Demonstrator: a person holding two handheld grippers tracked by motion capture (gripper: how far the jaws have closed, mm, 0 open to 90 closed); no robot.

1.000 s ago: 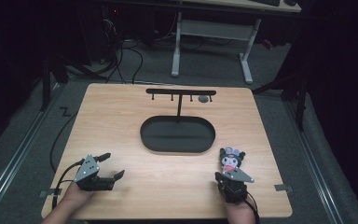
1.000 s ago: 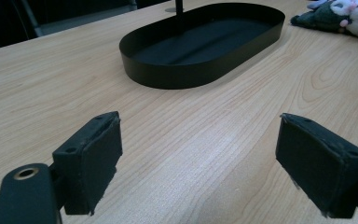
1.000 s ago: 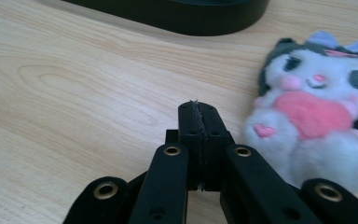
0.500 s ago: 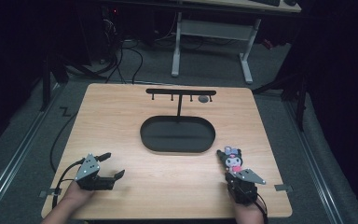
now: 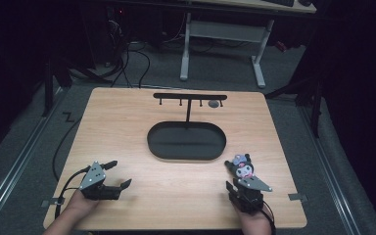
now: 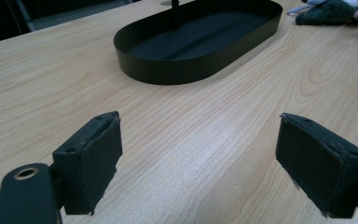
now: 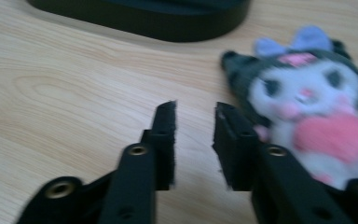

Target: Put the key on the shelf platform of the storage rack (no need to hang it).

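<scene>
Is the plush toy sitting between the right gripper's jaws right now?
No, the plush toy lies beside the right gripper, outside its narrowly parted jaws.

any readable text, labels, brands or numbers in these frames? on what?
None: no words, brands or numbers can be read.
Plush toy: face and bow, no lettering to be made out, view blurred.
Black oval tray, T-shaped stand, wooden table: plain surfaces.
Left gripper and right gripper: black fingers, unmarked.

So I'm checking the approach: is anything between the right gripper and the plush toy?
Nothing visible. The plush toy lies on bare table right beside the right gripper, just off its narrowly parted jaws.
</scene>
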